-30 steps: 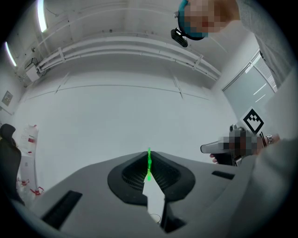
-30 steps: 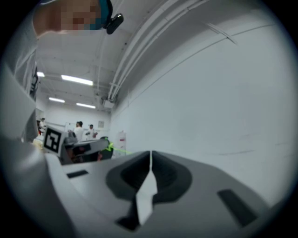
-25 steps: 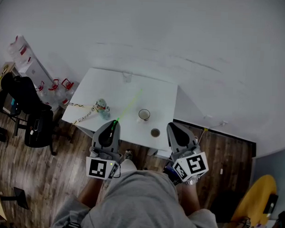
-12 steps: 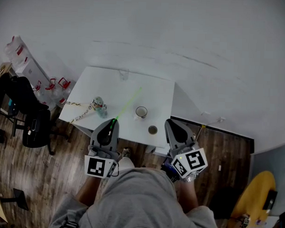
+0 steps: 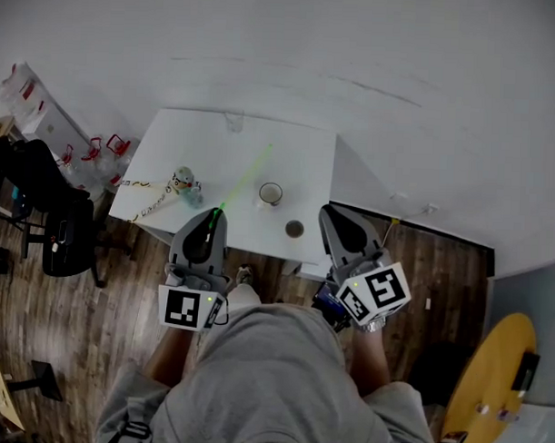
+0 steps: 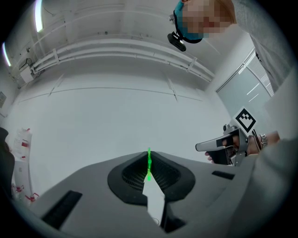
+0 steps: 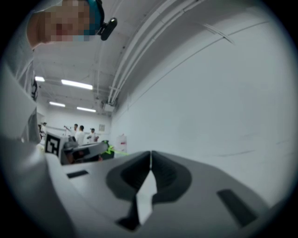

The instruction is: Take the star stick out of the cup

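Note:
My left gripper (image 5: 214,214) is shut on the thin green star stick (image 5: 243,180), which slants up and to the right over the white table (image 5: 162,144). The stick is clear of the white cup (image 5: 270,194), which stands upright on the table to its right. In the left gripper view the green stick (image 6: 149,165) is pinched between the shut jaws of the left gripper (image 6: 149,155), pointing at a pale wall. My right gripper (image 5: 327,212) hovers at the table's near right edge. In its own view the right gripper (image 7: 151,155) is shut and empty.
A small dark round lid (image 5: 294,229) lies near the table's front edge. A little toy figure (image 5: 182,184) with a chain (image 5: 142,195) sits at the left. A black chair (image 5: 50,217) and white bags (image 5: 27,98) stand on the wooden floor at the left.
The head view has shifted, so the table sits higher and further left in frame. Both grippers hold their stance relative to the cup, the stick staying in the left one.

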A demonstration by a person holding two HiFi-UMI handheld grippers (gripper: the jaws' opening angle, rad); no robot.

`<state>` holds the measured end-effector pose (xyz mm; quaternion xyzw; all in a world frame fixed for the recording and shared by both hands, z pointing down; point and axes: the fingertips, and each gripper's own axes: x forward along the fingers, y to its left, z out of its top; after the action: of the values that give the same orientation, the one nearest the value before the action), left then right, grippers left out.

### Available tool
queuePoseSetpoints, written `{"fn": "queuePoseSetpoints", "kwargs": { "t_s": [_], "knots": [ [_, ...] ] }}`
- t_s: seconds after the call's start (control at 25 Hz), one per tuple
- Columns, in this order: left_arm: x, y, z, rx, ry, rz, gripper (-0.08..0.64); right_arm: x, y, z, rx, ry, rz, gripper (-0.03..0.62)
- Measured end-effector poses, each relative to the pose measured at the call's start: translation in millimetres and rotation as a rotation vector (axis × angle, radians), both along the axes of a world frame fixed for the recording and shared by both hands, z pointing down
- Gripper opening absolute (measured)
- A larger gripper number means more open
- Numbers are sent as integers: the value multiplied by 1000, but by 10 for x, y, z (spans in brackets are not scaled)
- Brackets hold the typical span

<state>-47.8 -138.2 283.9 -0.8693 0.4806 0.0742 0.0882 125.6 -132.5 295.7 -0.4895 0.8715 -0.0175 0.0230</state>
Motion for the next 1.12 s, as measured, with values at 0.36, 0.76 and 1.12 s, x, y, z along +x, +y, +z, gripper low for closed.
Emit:
{"fn": "queuePoseSetpoints", "kwargs": {
  "t_s": [0.36,0.76,1.12],
  "knots": [
    [67,-41,-11,4,-8,-1,46,40,-29,19,-12,10,-16,35],
    [105,-96,18,-15,2,-15,46,74,-79,65,-17,3,-25,35],
    [145,-128,21,5,-10,-18,46,132,-114,103,-22,3,-29,35]
  ]
}}
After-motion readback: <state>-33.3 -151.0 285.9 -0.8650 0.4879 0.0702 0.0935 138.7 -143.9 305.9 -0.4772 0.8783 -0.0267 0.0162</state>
